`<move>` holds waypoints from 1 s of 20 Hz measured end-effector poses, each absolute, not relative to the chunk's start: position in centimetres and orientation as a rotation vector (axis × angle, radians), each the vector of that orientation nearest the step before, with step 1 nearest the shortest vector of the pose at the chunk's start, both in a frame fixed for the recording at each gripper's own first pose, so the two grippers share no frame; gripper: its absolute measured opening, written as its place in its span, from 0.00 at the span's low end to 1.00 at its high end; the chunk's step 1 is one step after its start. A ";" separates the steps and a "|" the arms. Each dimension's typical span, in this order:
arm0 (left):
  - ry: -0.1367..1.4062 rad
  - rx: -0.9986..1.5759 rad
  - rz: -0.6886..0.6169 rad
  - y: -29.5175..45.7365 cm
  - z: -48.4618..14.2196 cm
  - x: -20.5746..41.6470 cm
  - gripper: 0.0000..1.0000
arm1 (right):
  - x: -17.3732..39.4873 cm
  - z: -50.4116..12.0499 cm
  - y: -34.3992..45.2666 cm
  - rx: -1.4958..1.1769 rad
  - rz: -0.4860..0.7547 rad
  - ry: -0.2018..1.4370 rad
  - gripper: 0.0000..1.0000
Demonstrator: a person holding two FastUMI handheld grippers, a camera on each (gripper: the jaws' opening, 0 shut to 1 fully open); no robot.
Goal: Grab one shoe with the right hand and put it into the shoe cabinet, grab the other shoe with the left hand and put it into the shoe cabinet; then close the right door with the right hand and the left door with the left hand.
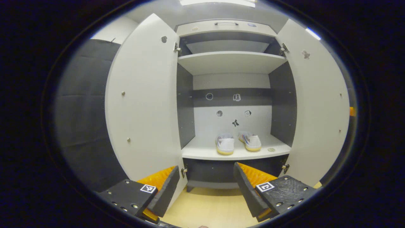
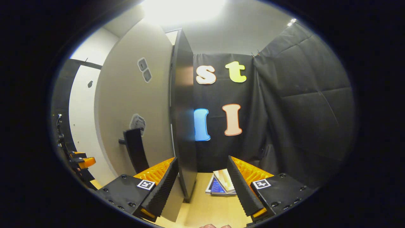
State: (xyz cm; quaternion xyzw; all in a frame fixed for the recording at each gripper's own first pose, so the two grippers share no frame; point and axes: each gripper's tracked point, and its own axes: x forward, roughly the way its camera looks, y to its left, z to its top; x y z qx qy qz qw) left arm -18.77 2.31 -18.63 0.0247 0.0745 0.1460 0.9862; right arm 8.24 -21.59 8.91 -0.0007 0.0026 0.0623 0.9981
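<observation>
In the left gripper view, the left gripper (image 1: 207, 186) has its two fingers spread wide with nothing between them, hanging above a pale wood floor (image 1: 208, 209). Straight ahead past the fingertips stands the shoe cabinet (image 1: 232, 63), both doors swung open. The left door (image 1: 144, 104) reaches out beside the left finger, and the right door (image 1: 316, 107) reaches out past the right finger, leaving an open lane between them to the shelves. Two white shoes (image 1: 238, 143) sit side by side on the lower shelf (image 1: 202, 151), near its front edge, with free shelf on either side.

In the right gripper view, the right gripper (image 2: 201, 186) also has its fingers spread. The dark front edge of the open right door (image 2: 183, 120) stands between them, close to the left finger; whether it touches is unclear. A dark door handle (image 2: 134, 148) juts from the door's pale outer face. To the right is open floor with a few flat booklets (image 2: 221, 183), then black cloth wall (image 2: 300, 110).
</observation>
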 end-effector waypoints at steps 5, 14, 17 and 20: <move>0.173 0.027 0.276 4.6 -19.4 -20.0 0.98 | 7.1 9.4 -20.4 -0.045 0.052 0.021 0.92; 0.164 -0.003 0.181 7.6 -20.2 -21.3 0.98 | 5.5 9.1 -15.5 -0.010 -0.039 0.047 0.89; 0.173 -0.031 0.165 8.1 -21.0 -22.0 0.98 | 5.2 8.8 -12.3 -0.022 -0.011 0.046 0.89; 0.171 -0.056 0.157 8.9 -21.3 -23.0 0.98 | 5.5 8.8 -10.2 -0.024 0.006 0.047 0.89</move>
